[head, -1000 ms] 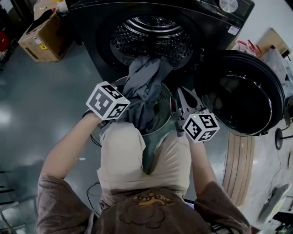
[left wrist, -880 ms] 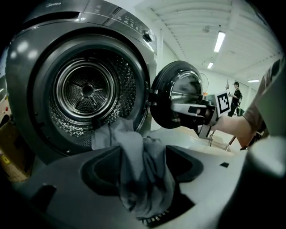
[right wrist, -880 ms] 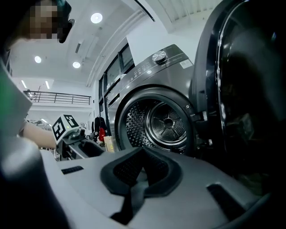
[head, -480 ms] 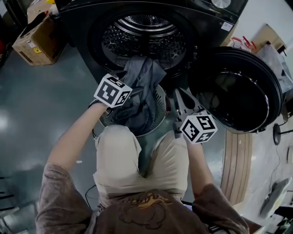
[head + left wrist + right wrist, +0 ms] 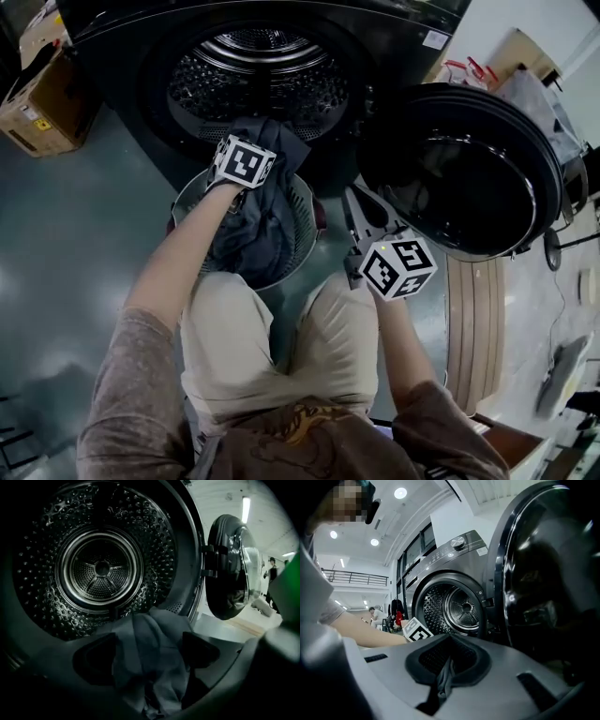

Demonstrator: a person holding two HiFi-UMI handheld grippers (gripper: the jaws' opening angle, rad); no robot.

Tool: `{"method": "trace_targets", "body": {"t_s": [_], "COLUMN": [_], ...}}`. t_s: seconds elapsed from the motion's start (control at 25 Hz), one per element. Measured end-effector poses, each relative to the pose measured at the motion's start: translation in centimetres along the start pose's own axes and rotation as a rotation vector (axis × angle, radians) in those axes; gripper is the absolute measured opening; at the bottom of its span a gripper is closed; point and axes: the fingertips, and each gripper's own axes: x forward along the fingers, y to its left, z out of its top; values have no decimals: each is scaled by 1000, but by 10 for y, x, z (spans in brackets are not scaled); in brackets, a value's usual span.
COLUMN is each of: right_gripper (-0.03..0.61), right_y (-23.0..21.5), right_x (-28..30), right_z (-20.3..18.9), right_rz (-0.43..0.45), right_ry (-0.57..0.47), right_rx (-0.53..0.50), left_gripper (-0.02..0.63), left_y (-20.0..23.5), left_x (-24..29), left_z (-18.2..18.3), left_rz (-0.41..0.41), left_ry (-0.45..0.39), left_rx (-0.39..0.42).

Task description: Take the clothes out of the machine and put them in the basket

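Observation:
A grey garment (image 5: 255, 230) hangs from the washer's drum (image 5: 262, 80) lip down into the round mesh basket (image 5: 307, 217) in front of it. My left gripper (image 5: 147, 654) is at the drum mouth, its marker cube (image 5: 246, 161) over the basket's far rim. Its jaws have just been opening and now stand wide. The garment (image 5: 150, 639) lies loose between the pads, which do not press on it. My right gripper (image 5: 446, 667) stays to the right of the basket, beside the open door (image 5: 459, 173). It is shut, with a thin strip of grey cloth (image 5: 443, 681) pinched between its pads.
The drum behind the garment looks bare inside (image 5: 101, 569). The round door swings out to the right, close to my right arm. A cardboard box (image 5: 33, 108) sits on the floor at far left. The person's knees (image 5: 225, 309) are right behind the basket.
My left gripper moved forward and down toward the drum mouth. The grey garment sank from a raised bunch into the basket, and the left jaws spread apart. The right gripper hardly moved.

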Motion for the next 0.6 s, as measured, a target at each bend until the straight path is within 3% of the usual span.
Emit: {"method": "trace_targets", "body": {"t_s": [0.12,0.2,0.24,0.32,0.44,0.52,0.6], "right_gripper": [-2,-2,-2,-2,-2,-2,-2], "right_y": [-3,-5,-6,-9,-11,-11,-10], "right_x": [-3,-4,-5,-6,-7,-6,-5], "right_z": [1,0,0,0,-2,-4,-5], "right_rz": [-11,-16,-19,-26,-31,-28,-20], "right_ry": [6,13,15,17,22,26,30], "right_rx": [-6,-12,-15,-18,-16,-17,-22], "left_gripper": [432,328,317,228,120,55,54], "left_y": [-15,-21,-22,-17,0,-6,-20], "left_x": [19,25,27,29,20,14,-1], "left_z": [-5,-10,-10,-9,-11,-10,-9], "left_rz": [-2,22,31,56,85,16,-70], "left_ry": [35,66,66,60,74,66,53], "left_rx": [4,35,54,78,70,27,3]}}
